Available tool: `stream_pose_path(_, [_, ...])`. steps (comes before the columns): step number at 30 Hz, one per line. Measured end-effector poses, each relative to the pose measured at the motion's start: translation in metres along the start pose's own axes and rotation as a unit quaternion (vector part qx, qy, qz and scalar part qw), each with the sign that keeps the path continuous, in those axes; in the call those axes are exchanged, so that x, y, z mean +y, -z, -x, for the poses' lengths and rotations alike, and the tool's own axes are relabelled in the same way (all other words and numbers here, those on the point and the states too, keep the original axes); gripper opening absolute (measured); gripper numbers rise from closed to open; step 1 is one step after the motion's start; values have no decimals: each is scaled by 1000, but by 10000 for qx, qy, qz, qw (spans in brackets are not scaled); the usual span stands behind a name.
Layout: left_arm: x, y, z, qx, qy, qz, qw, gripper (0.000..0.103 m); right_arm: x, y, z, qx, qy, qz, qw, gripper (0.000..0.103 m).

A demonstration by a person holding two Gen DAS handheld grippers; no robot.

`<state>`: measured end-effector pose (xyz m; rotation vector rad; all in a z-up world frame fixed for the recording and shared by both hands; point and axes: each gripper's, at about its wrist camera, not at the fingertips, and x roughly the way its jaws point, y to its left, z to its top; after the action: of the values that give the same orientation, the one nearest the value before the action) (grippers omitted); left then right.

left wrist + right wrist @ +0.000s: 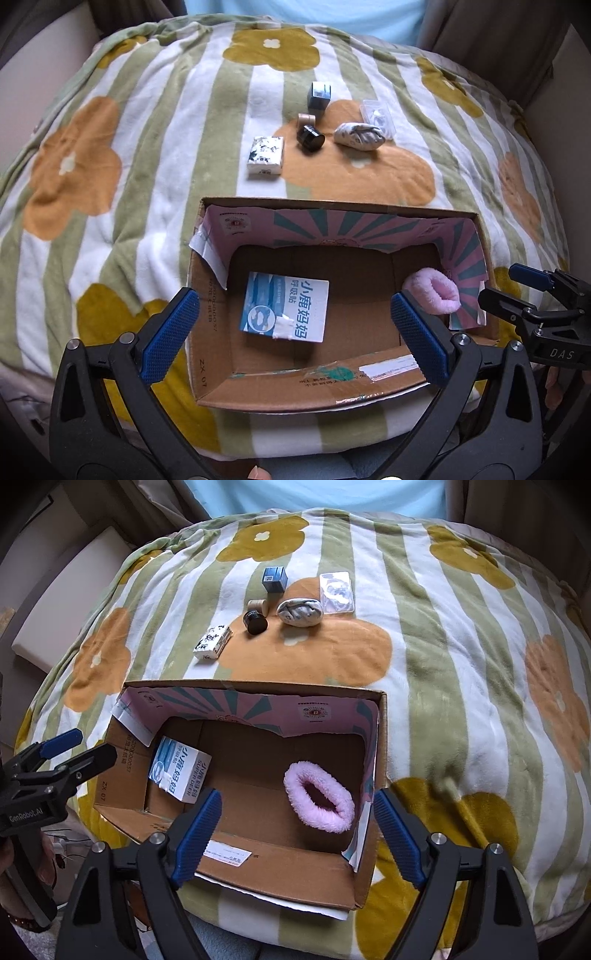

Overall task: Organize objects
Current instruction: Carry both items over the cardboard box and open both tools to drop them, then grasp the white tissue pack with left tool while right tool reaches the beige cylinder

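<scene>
both wrist views look steeply down, close above open cardboard box (207, 373) (369, 890); left one nearer box's left end, both share blanket (122, 122) (443, 664).

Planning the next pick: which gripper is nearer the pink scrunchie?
Right. The right gripper hangs just above the scrunchie; the left gripper is over the box's other end.

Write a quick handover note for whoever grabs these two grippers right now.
Left gripper: open, empty, over the cardboard box.
Right gripper: open, empty, above the pink scrunchie.
Done: blue-white carton and scrunchie lie in the box.
Left on the blanket: tissue pack, black jar, beige roll, dark cube box, patterned pouch, clear case.
</scene>
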<state>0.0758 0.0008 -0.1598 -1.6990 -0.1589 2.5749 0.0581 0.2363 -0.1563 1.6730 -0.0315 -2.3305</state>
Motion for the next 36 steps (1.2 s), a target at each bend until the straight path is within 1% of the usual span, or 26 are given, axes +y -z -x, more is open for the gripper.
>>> stream_pose_path(9, [2, 3, -5, -2, -16, 57, 10000, 103, 0, -1, -1, 45, -46, 123, 9999, 82])
stream_pose_path(16, [10, -7, -7, -33, 45, 110, 9999, 103, 3, -10, -1, 36, 69, 268, 9996, 82])
stream_pose_path(20, [12, -17, -3, -66, 42, 47, 10000, 103, 3, -16, 2, 48, 41, 236, 9997, 82])
stream_pose_path(25, [16, -30, 1, -126, 56, 21, 9999, 103, 4, -25, 6, -6, 55, 274, 9996, 82])
stream_pose_path(29, [19, -46, 3, -190, 73, -67, 9998, 103, 4, -38, 8, -66, 123, 451, 9989, 82])
stream_pose_path(33, [24, -71, 3, -287, 85, -276, 9992, 103, 6, -58, 12, -187, 199, 773, 9966, 82])
stream_pose_path(36, [29, -93, 1, -332, 117, -455, 9983, 103, 6, -78, 16, -312, 94, 1023, 9942, 82])
